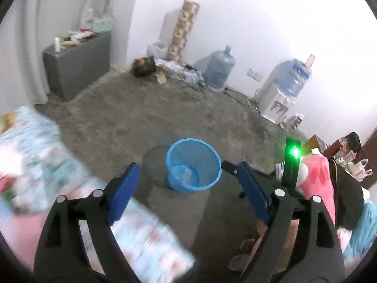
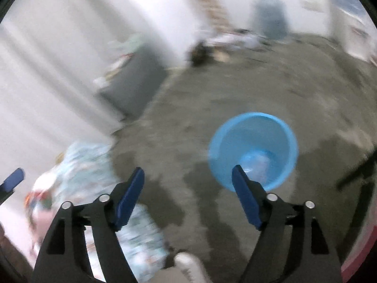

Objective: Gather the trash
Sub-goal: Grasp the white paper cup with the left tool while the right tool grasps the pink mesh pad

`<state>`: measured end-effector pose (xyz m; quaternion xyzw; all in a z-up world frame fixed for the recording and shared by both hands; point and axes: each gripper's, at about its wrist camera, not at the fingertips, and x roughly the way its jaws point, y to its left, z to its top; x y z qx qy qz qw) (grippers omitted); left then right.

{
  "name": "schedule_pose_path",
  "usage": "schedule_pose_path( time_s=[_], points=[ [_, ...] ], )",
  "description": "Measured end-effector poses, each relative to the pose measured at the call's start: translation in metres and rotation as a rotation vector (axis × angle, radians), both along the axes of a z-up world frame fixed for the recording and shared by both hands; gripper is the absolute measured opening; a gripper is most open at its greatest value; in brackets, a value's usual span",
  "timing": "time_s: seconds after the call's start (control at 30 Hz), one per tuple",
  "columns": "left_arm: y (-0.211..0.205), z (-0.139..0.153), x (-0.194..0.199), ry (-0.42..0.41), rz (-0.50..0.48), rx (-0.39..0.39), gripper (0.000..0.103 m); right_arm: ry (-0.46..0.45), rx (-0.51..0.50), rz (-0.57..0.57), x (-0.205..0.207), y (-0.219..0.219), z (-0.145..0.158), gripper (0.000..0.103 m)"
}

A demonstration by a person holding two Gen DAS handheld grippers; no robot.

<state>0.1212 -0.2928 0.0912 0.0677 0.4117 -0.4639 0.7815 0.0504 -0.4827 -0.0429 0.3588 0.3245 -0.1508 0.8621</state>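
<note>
A blue mesh waste basket (image 1: 173, 147) stands upright on the concrete floor, just ahead of and below both grippers. Pale, clear-looking trash (image 1: 186, 175) lies at its bottom. My left gripper (image 1: 187, 168) is open, nothing between its blue pads, and the basket shows through the gap. In the blurred right wrist view, the basket (image 2: 235, 134) sits ahead and to the right, and the pale trash (image 2: 260, 162) lies inside it. My right gripper (image 2: 188, 171) is open and empty, its right pad crossing the basket's near rim. A blue pad of the left gripper (image 2: 14, 176) shows at the left edge.
A bed with a flowered sheet (image 1: 47, 165) fills the left. A grey cabinet (image 1: 77, 66) with clutter, a water jug (image 1: 220, 68), a dispenser (image 1: 280, 94) and floor cables (image 1: 193, 92) line the far wall. Pink bags (image 1: 315, 176) and slippers (image 1: 245, 247) lie to the right.
</note>
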Motion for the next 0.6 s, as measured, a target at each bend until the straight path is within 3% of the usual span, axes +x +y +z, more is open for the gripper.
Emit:
schedule_pose_path(
  time_s=[0.17, 0.27, 0.33, 0.5, 0.6],
  points=[
    [0.121, 0.022, -0.032, -0.05, 0.116, -0.011, 0.091, -0.056, 0.045, 0.264, 0.029, 0.077, 0.033, 0.081],
    [0.196, 0.019, -0.054, -0.085, 0.27, 0.009, 0.093, -0.061, 0.14, 0.414, 0.05, 0.126, 0.035, 0.081],
    [0.23, 0.013, -0.063, -0.074, 0.348, 0.011, 0.094, -0.046, 0.181, 0.472, 0.062, 0.149, 0.031, 0.081],
    [0.308, -0.011, -0.079, -0.045, 0.505, -0.046, 0.094, 0.033, 0.12, 0.578, 0.096, 0.208, 0.024, 0.081],
    [0.341, -0.025, -0.085, -0.078, 0.59, -0.06, 0.094, 0.05, 0.216, 0.608, 0.115, 0.224, 0.011, 0.081]
  ],
)
